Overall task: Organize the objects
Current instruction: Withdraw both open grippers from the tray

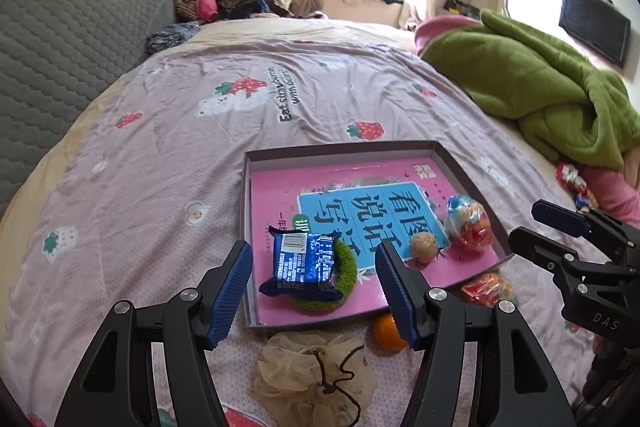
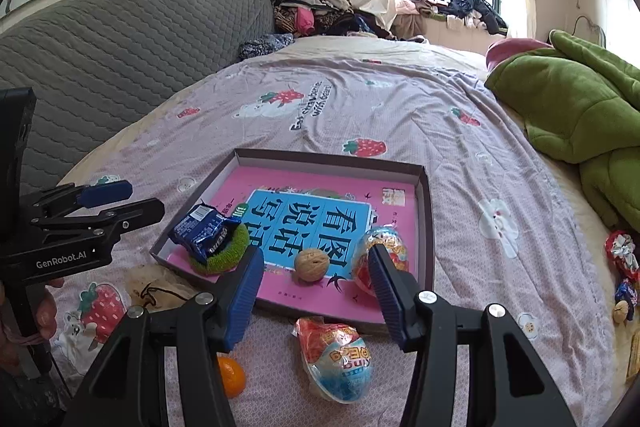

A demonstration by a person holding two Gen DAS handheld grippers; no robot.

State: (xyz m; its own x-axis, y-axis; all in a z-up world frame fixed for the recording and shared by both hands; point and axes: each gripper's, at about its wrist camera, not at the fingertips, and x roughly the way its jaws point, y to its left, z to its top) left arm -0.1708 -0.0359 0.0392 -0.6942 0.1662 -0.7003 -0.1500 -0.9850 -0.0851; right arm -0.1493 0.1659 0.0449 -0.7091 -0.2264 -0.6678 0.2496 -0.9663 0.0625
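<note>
Shallow tray lies on the bed, pink book flat inside; on the book sit the blue snack packet atop a green knitted ring, a walnut and one wrapped toy egg. Not yet in, just beside the near rim: second wrapped egg, orange, beige mesh pouch. Left gripper and right gripper both hang above, jaws apart, empty. Likely next: the egg. It looks slippery and rounded, so a grip across the middle and a lift clear over the rim would suit.
</note>
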